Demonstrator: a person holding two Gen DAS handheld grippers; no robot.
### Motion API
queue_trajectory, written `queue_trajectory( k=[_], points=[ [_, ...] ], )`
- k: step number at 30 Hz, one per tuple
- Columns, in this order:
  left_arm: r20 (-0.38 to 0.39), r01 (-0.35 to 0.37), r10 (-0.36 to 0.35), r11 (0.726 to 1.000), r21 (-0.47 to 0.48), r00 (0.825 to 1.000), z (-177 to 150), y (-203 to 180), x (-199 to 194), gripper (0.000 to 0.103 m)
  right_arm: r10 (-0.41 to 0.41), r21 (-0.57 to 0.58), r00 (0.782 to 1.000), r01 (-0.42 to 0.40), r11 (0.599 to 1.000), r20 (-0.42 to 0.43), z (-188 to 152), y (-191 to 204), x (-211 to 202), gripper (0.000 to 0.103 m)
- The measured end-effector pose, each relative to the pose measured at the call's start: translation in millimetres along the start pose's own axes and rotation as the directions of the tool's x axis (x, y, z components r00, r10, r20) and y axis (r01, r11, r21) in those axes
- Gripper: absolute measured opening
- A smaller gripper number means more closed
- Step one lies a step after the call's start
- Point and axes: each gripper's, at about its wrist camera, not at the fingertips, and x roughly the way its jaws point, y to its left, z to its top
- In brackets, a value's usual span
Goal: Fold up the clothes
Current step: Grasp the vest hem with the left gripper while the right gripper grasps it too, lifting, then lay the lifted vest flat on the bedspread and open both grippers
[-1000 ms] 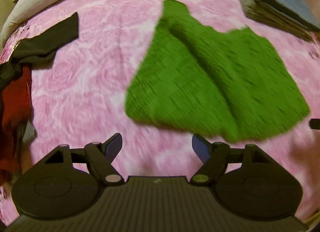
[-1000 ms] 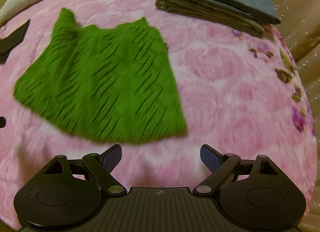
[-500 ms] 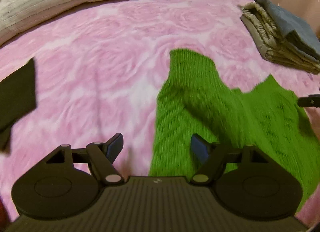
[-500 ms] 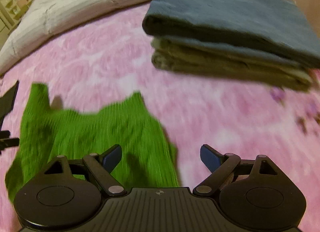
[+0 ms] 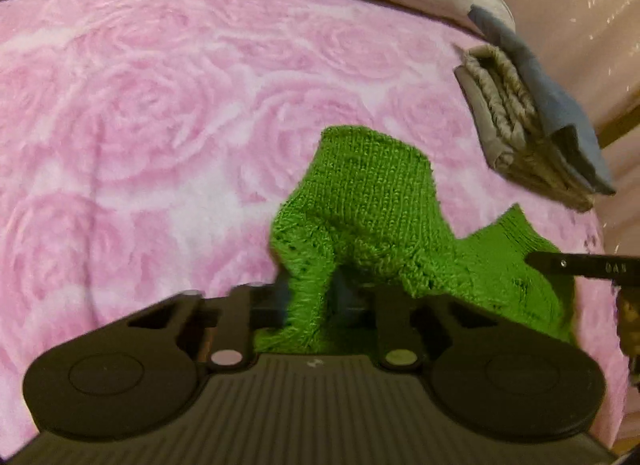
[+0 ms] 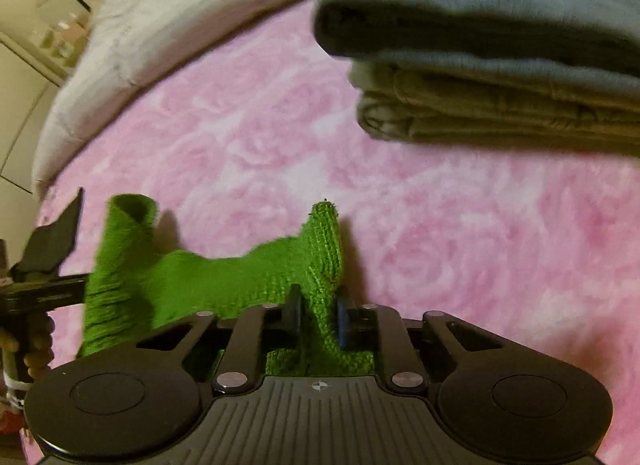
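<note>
Your left gripper [image 5: 310, 301] has its fingers drawn in tight on a bunched fold of the green knit garment [image 5: 376, 217], which rises straight ahead of it into an upright strap-like tab with a rounded top. Its weave is a coarse, ribbed stitch, bright green, fuzzy along the pinched edge. From that tab the cloth sags rightward in a shallow dip toward a second peak, where the tip of the other gripper reaches in from the right edge of the view.

Your right gripper [image 6: 318, 317] is likewise pinched closed on the garment [image 6: 224, 281], gripping a narrow ridge that stands up just ahead of its fingertips. To its left the knit stretches low across the pink rose-patterned blanket [image 6: 460, 233] to the curled strap at the far end, next to your left gripper's dark frame.

Ahead and to the right of the right gripper sits a folded stack [image 6: 500, 77], blue-grey cloth on top of olive. A pale pillow [image 6: 168, 13] lies beyond, ahead to the left.
</note>
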Motion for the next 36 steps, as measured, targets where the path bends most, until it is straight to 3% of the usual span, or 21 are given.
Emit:
queue_trajectory(
  k=[5, 7, 9, 11, 13, 18, 20, 23, 24, 26, 27, 29, 30, 31, 32, 33, 34, 36],
  points=[
    [0.137, 0.011, -0.005, 0.999, -0.046, 0.99, 2, 5, -64, 0.004, 0.021, -0.065, 0.993, -0.014, 0.998, 0.118, 5, 29, -47, 0.01],
    [0.211, 0.015, -0.004, 0.999, -0.051, 0.977, 7, 6, -101, 0.004, 0.033, -0.09, 0.982, -0.017, 0.996, 0.184, 16, 44, -75, 0.01],
    [0.305, 0.009, 0.002, 0.999, -0.034, 0.953, 14, -2, -147, 0.004, 0.061, -0.113, 0.964, -0.033, 0.993, 0.257, 30, 61, -101, 0.009],
    [0.407, -0.002, 0.009, 1.0, -0.019, 0.913, 22, -11, -196, 0.004, 0.108, -0.151, 0.933, -0.059, 0.987, 0.342, 46, 82, -133, 0.009],
    [0.505, -0.014, 0.015, 1.0, -0.004, 0.863, 31, -21, -244, 0.004, 0.157, -0.206, 0.888, -0.072, 0.976, 0.433, 63, 107, -171, 0.009],
    [0.709, -0.029, -0.013, 0.998, 0.047, 0.705, 35, -59, -362, 0.004, 0.296, -0.343, 0.729, -0.09, 0.935, 0.616, 87, 156, -276, 0.009],
    [0.747, -0.019, -0.037, 0.998, 0.066, 0.664, 26, -71, -392, 0.004, 0.34, -0.387, 0.676, -0.087, 0.918, 0.654, 82, 167, -314, 0.009],
    [0.772, -0.014, -0.059, 0.996, 0.089, 0.633, -5, -88, -418, 0.004, 0.398, -0.438, 0.629, -0.101, 0.894, 0.668, 61, 169, -353, 0.009],
    [0.769, -0.014, -0.059, 0.996, 0.088, 0.637, -21, -92, -421, 0.004, 0.414, -0.453, 0.627, -0.107, 0.885, 0.66, 48, 166, -362, 0.009],
    [0.755, -0.012, -0.056, 0.996, 0.084, 0.653, -55, -97, -425, 0.004, 0.448, -0.496, 0.65, -0.123, 0.859, 0.614, 16, 156, -371, 0.009],
    [0.717, -0.007, -0.046, 0.997, 0.07, 0.696, -77, -95, -418, 0.004, 0.458, -0.516, 0.67, -0.129, 0.847, 0.585, -4, 151, -374, 0.009],
    [0.632, 0.001, -0.027, 0.999, 0.041, 0.775, -121, -91, -405, 0.01, 0.446, -0.529, 0.747, -0.148, 0.835, 0.494, -46, 137, -370, 0.012],
    [0.582, -0.002, -0.008, 1.0, 0.016, 0.813, -143, -89, -397, 0.016, 0.427, -0.525, 0.812, -0.18, 0.832, 0.399, -67, 128, -362, 0.039],
    [0.507, -0.034, 0.055, 0.998, -0.05, 0.86, -168, -83, -380, 0.019, 0.363, -0.49, 0.876, -0.176, 0.854, 0.318, -89, 116, -348, 0.057],
    [0.425, -0.072, 0.113, 0.991, -0.113, 0.898, -194, -77, -363, 0.02, 0.277, -0.443, 0.927, -0.145, 0.885, 0.251, -113, 103, -332, 0.087],
    [0.338, -0.108, 0.163, 0.978, -0.176, 0.927, -219, -71, -347, 0.02, 0.19, -0.398, 0.966, -0.107, 0.911, 0.176, -137, 91, -316, 0.089],
    [0.261, -0.119, 0.187, 0.959, -0.256, 0.947, -240, -63, -333, 0.02, 0.103, -0.356, 0.99, -0.063, 0.932, 0.095, -160, 78, -301, 0.089],
    [0.137, -0.149, 0.22, 0.904, -0.402, 0.966, -277, -47, -308, 0.021, -0.037, -0.221, 0.997, 0.022, 0.975, -0.064, -194, 54, -267, 0.089]
  ],
)
